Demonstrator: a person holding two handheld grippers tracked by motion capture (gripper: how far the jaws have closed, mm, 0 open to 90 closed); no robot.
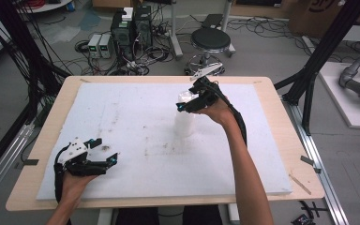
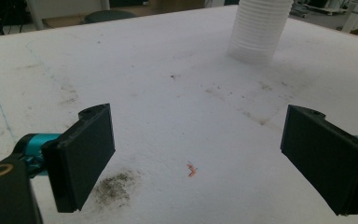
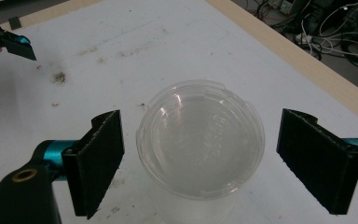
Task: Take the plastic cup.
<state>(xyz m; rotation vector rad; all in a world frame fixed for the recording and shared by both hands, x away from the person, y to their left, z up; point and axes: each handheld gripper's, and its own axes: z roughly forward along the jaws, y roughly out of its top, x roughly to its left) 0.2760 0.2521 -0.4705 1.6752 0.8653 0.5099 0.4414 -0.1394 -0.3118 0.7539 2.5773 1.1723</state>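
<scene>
A stack of clear plastic cups (image 1: pixel 184 123) stands upright on the white foam sheet (image 1: pixel 136 117), right of the middle. My right gripper (image 1: pixel 187 99) hovers just over its top, open. In the right gripper view I look straight down into the top cup (image 3: pixel 200 137), with one black pad (image 3: pixel 98 163) on each side and apart from its rim. My left gripper (image 1: pixel 107 149) rests low near the sheet's front left, open and holding nothing. In the left gripper view (image 2: pixel 196 158) the cup stack (image 2: pixel 258 28) stands far off at the upper right.
The foam sheet covers a wooden table (image 1: pixel 286 140). It carries a dark smudge (image 2: pixel 114 186) and an orange speck (image 2: pixel 191 170) near the left jaws. Beyond the far edge stand a stool (image 1: pixel 211 40), computer boxes (image 1: pixel 131 28) and loose cables. Black frame posts (image 1: pixel 321 51) flank the table.
</scene>
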